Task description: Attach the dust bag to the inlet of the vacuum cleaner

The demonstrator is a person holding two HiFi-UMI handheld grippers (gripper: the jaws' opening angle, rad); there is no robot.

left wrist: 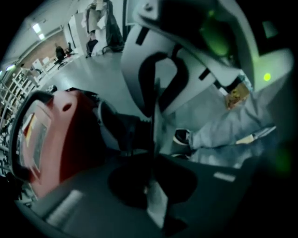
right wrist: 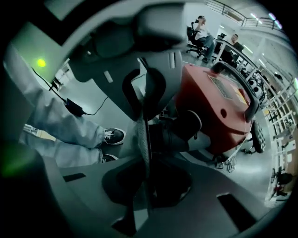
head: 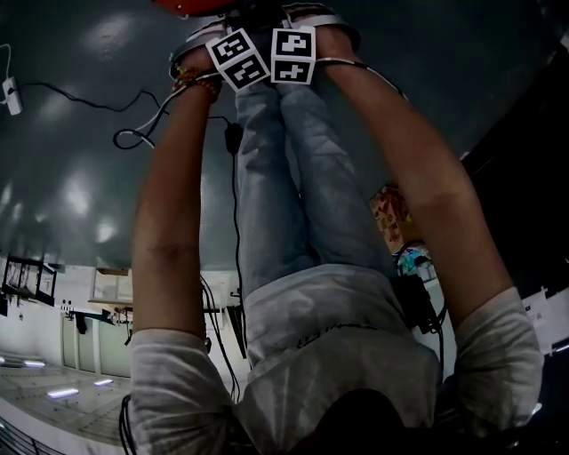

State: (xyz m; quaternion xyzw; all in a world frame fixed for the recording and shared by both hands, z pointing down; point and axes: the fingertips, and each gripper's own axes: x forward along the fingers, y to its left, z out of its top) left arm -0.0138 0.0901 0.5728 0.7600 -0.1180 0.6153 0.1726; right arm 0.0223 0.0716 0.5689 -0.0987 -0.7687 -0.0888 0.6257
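The red vacuum cleaner [left wrist: 56,135] stands on the grey floor; only its top edge [head: 187,4] shows in the head view. Its black inlet stub [right wrist: 179,132] sticks out of the red body [right wrist: 214,107] toward me. A thin pale sheet, the dust bag [right wrist: 141,135], shows edge-on just left of the inlet stub. My right gripper [right wrist: 145,139] is shut on it. The same sheet [left wrist: 155,118] runs between the closed jaws of my left gripper [left wrist: 153,139]. In the head view both marker cubes, left [head: 238,58] and right [head: 293,55], sit side by side at arm's length.
The person's jeans-clad legs [head: 284,178] and dark shoes [right wrist: 111,135] stand right by the vacuum. A black cable [head: 133,133] with an adapter [right wrist: 74,108] lies on the floor. Seated people [right wrist: 202,32] and shelving [left wrist: 14,88] are far off.
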